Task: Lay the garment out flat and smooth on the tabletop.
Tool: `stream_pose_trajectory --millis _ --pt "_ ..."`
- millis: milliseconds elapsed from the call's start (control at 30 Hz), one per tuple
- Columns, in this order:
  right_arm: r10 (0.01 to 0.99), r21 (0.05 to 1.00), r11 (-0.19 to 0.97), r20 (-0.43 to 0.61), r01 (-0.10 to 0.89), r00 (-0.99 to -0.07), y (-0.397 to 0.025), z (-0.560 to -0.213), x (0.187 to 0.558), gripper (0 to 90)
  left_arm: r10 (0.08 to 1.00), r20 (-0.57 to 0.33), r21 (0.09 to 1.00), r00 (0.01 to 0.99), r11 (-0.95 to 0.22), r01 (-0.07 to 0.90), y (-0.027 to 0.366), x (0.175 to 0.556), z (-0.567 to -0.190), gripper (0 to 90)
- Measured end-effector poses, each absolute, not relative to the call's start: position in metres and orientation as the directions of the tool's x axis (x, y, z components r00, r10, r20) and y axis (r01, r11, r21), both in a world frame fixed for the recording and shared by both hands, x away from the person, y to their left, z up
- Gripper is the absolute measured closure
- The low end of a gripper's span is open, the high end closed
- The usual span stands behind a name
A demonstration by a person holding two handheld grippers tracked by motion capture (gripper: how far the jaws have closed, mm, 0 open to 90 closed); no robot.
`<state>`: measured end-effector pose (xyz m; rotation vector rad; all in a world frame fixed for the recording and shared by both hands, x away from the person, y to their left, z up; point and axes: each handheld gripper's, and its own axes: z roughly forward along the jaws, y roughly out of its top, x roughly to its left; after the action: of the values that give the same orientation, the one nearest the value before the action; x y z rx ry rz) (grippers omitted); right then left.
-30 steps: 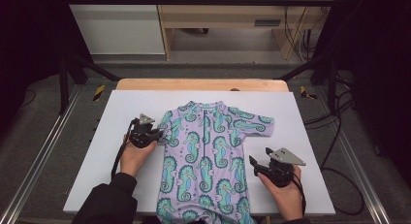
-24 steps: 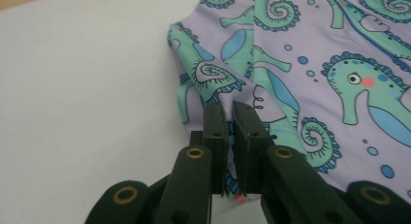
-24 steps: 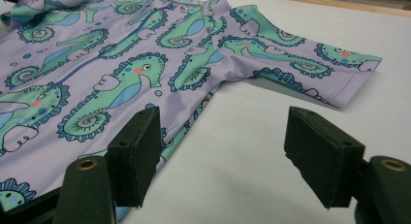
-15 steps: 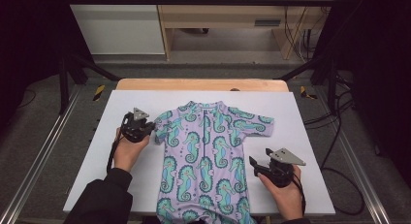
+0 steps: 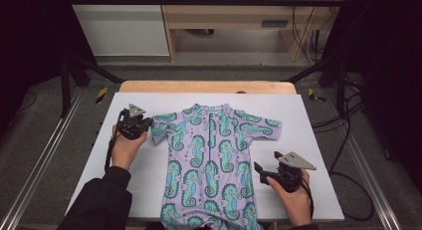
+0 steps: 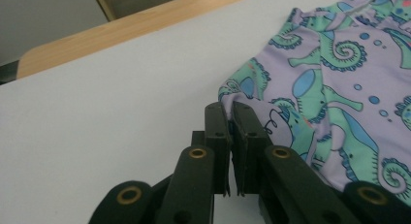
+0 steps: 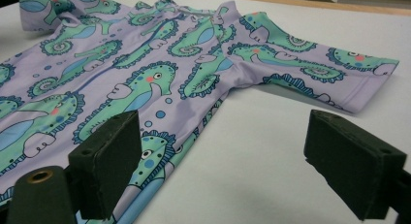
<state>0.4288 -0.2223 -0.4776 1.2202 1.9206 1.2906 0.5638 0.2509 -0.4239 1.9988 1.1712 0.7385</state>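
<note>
A small child's swimsuit (image 5: pixel 211 160) lies flat on the white bench (image 5: pixel 318 130), front side up. The cloth is lilac and printed with green and blue seahorses. It has short sleeves and a zip down the middle of the chest. The collar points to the far edge of the bench, and the legs reach its near edge. One sleeve (image 5: pixel 261 126) lies spread out flat; the other sleeve (image 6: pixel 252 95) is a little wrinkled at its hem.
</note>
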Motion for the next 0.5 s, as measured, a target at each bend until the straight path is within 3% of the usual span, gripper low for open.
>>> stream_pose_trajectory --millis 500 --pt "0.871 0.924 0.136 0.061 0.359 -0.487 -0.228 -0.474 0.425 13.2 0.916 0.137 0.804 0.376 -0.325 0.498 0.270 0.573 -0.412 86.5"
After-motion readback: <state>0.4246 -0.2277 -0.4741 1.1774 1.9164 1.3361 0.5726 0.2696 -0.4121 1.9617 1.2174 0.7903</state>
